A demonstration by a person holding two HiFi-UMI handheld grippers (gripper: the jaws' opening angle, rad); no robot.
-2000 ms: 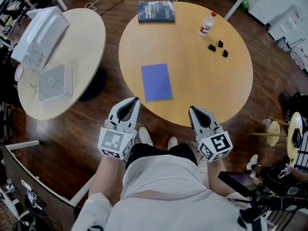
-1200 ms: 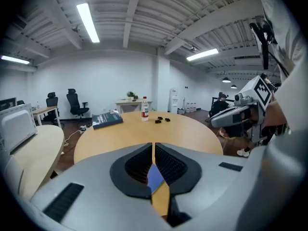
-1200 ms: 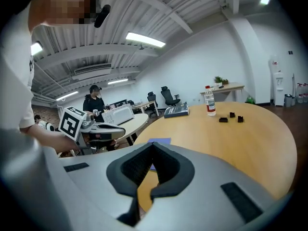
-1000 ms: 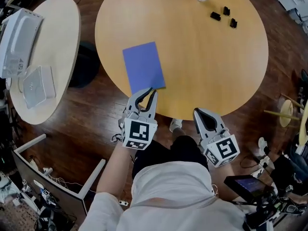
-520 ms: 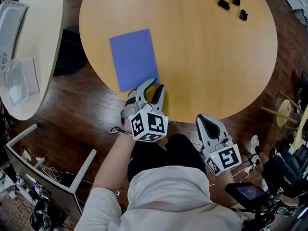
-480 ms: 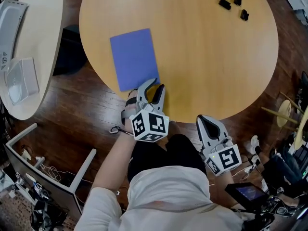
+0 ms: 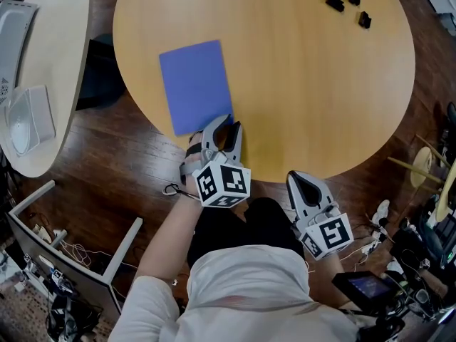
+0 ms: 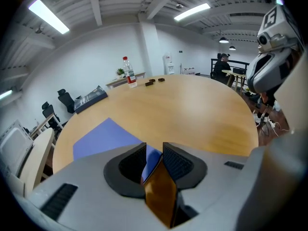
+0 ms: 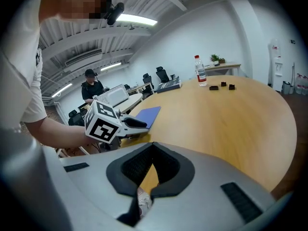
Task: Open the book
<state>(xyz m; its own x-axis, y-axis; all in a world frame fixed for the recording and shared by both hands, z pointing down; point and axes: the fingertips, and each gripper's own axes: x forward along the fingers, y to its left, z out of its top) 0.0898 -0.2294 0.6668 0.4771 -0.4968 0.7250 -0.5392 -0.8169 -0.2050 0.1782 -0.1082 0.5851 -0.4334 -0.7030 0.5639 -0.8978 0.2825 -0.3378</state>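
Lying flat and shut near the near-left rim of the tabletop, the blue book looked thin, light and soft-covered, so it would likely bend, or slide on the smooth wood, rather than lift cleanly. The best hold seemed to be its near right corner, taking the cover alone. The left tool hovered at that corner with its jaws spread, pinching nothing. The right tool hung off the tabletop, jaws pressed together and empty.

We see bright, even light from ceiling strips; both gripper views bow toward dark corners, near parts blurred.
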